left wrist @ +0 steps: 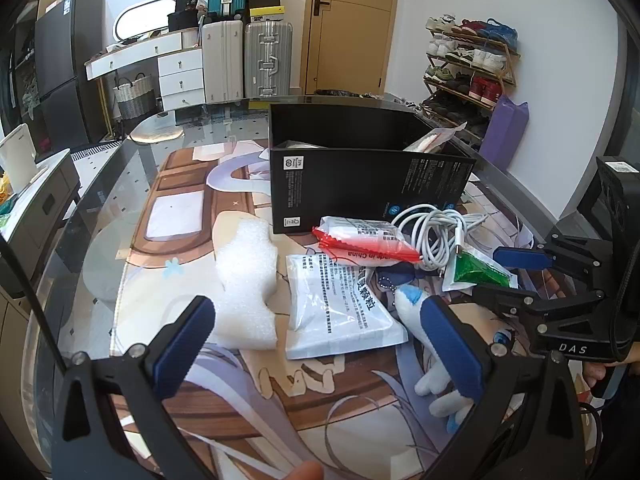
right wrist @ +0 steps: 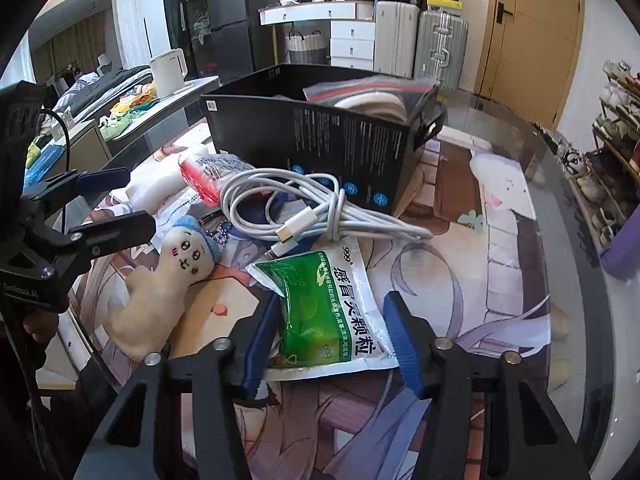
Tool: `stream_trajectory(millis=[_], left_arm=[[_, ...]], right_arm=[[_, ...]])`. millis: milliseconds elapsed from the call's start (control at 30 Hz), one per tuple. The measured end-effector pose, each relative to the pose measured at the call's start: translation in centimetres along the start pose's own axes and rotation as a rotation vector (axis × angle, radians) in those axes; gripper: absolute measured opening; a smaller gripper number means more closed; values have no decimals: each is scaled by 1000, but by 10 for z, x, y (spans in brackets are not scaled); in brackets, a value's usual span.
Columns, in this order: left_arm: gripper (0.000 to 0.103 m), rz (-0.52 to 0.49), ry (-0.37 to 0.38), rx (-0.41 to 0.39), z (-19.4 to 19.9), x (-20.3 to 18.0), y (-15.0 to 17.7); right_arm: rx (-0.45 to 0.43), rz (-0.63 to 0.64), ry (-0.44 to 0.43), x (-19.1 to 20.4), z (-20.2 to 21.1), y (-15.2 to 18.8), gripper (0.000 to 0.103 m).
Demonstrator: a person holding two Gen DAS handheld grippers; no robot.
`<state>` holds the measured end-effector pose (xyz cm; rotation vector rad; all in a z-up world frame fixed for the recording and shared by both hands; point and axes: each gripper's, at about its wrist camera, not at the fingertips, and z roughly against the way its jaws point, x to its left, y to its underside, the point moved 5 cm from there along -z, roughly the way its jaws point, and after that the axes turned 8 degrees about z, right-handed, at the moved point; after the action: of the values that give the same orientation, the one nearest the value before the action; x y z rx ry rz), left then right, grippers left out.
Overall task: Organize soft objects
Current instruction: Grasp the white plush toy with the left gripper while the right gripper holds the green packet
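A black open box (left wrist: 360, 184) stands on the printed mat (left wrist: 192, 208), with a bagged item leaning in it (right wrist: 376, 100). In front lie a white foam piece (left wrist: 246, 280), a white printed pouch (left wrist: 340, 308), a red-edged packet (left wrist: 360, 240), a coiled white cable (right wrist: 296, 208), a green-and-white sachet (right wrist: 328, 312) and a small plush doll (right wrist: 160, 292). My left gripper (left wrist: 320, 340) is open above the white pouch, its right finger beside the doll. My right gripper (right wrist: 332, 340) is open with its fingers on either side of the green sachet.
The glass table edge (left wrist: 80, 240) curves on the left. A shoe rack (left wrist: 468, 64), a purple bag (left wrist: 504, 136), suitcases (left wrist: 248, 60) and a white drawer unit (left wrist: 176, 76) stand behind. A side cart with a white kettle (right wrist: 168, 72) is at the left.
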<state>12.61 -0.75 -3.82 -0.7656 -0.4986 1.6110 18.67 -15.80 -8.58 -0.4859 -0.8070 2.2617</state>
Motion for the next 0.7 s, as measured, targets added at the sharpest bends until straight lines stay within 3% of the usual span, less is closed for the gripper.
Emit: stream_trajectory(millis=[267,700], left_arm=[[103,11,-1,-9,3,1,-1],[103,3,6,-18,11,-2,0]], right_arm=[[-10,20,-43,4,7,0,40],[-14,43,-78,7,18,3,40]])
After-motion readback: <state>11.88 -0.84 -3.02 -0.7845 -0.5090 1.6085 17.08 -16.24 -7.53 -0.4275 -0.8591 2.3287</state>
